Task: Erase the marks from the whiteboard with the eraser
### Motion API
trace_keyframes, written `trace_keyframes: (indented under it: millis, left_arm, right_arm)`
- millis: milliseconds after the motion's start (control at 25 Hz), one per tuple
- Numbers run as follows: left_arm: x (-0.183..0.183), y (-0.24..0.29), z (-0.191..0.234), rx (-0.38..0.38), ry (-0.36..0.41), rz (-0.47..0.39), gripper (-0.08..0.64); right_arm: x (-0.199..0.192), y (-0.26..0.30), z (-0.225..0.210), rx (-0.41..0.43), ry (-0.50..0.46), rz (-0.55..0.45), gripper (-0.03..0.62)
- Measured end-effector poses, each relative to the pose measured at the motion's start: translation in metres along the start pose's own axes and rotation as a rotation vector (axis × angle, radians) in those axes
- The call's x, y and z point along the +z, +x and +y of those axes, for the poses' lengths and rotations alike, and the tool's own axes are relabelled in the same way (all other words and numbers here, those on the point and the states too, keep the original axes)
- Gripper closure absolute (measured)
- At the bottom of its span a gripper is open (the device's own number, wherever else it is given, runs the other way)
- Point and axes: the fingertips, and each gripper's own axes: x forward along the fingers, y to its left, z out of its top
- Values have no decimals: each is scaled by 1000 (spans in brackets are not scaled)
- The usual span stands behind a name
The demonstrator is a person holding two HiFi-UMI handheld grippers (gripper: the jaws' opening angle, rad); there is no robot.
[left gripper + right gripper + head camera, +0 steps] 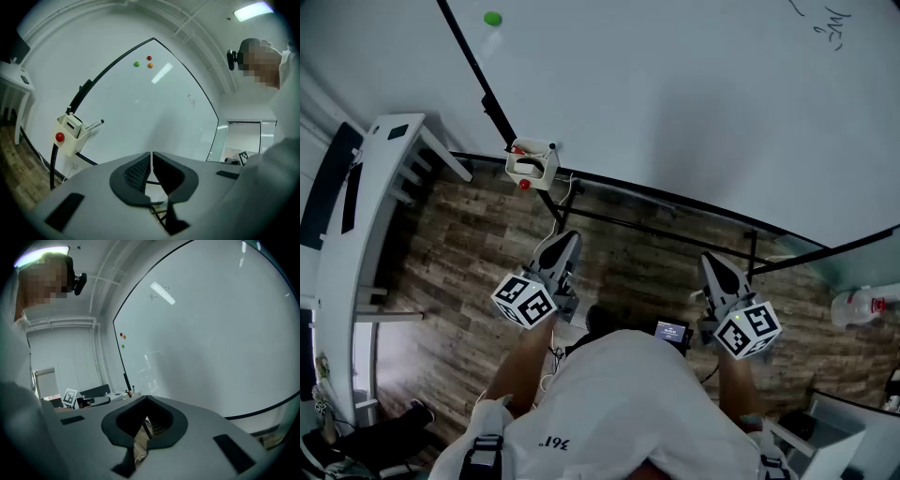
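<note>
The whiteboard [675, 103] fills the wall ahead, with small dark marks [832, 26] at its upper right. A white holder [531, 161] hangs at its lower left edge. In the left gripper view the holder [70, 136] carries the eraser [72, 123] and a marker [93, 125]. The marks [191, 101] show faintly there, and as marks [159, 291] in the right gripper view. My left gripper [564, 241] is shut and empty, a little below and right of the holder. My right gripper [711, 262] is shut and empty too, level with it and farther right.
A green magnet [492, 18] sits on the board, beside red and orange magnets [149, 62]. A white desk [356, 216] stands at the left on the wood floor [459, 253]. A spray bottle [862, 305] lies at the right. The board's black stand bars [656, 225] run under the grippers.
</note>
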Motion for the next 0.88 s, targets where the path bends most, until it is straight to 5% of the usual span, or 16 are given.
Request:
trace_keyframes:
  millis: [480, 720, 800, 880]
  left_arm:
    - [11, -4, 23, 21, 4, -7, 554]
    - [25, -14, 74, 172, 48, -23, 544]
    - [28, -15, 97, 238, 77, -14, 511]
    - [29, -13, 119, 292, 109, 2, 477]
  right_arm:
    - [-4, 11, 11, -9, -11, 8, 568]
    - [-3, 20, 21, -16, -28, -12, 551]
    - [-3, 24, 25, -15, -32, -16, 441]
    - [-4, 28, 26, -21, -38, -14, 431]
